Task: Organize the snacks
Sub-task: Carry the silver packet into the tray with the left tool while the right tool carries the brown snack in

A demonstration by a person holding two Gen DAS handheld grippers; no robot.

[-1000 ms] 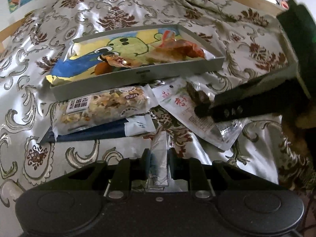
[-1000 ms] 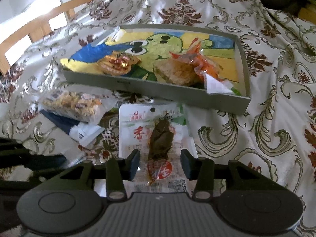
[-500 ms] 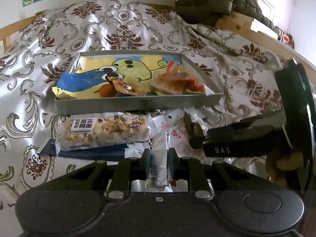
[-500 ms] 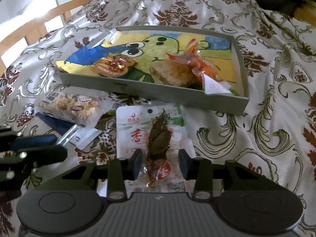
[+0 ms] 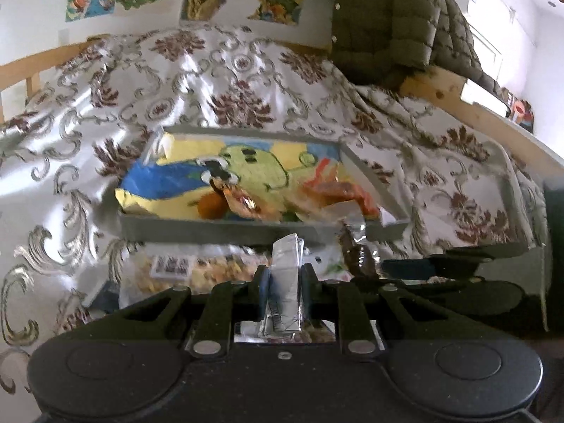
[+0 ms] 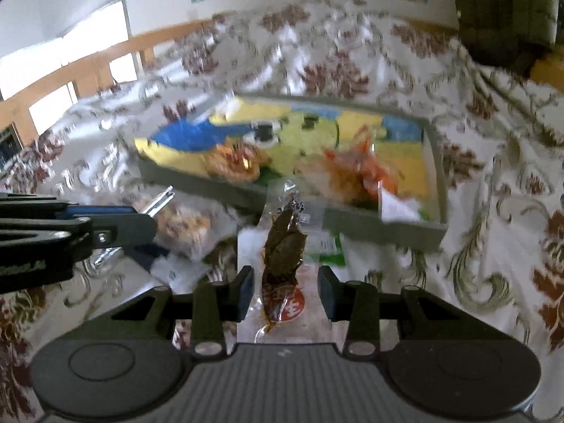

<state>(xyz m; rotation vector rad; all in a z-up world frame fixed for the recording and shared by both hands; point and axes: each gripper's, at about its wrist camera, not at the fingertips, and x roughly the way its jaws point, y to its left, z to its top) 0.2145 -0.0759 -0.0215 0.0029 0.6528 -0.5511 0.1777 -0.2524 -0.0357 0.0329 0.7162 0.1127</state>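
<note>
Above the cloth (image 5: pixel 105 112), both jaws have lifted, pinching silver packet (image 5: pixel 284 282) and brown snack (image 6: pixel 283 246).

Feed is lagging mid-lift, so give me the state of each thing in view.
left gripper: shut on silver packet.
right gripper: clear pouch with brown snack between its jaws, grip unclear.
grey tray: on the bedspread, holding wrapped snacks.
popcorn bag: lying outside the tray.
</note>
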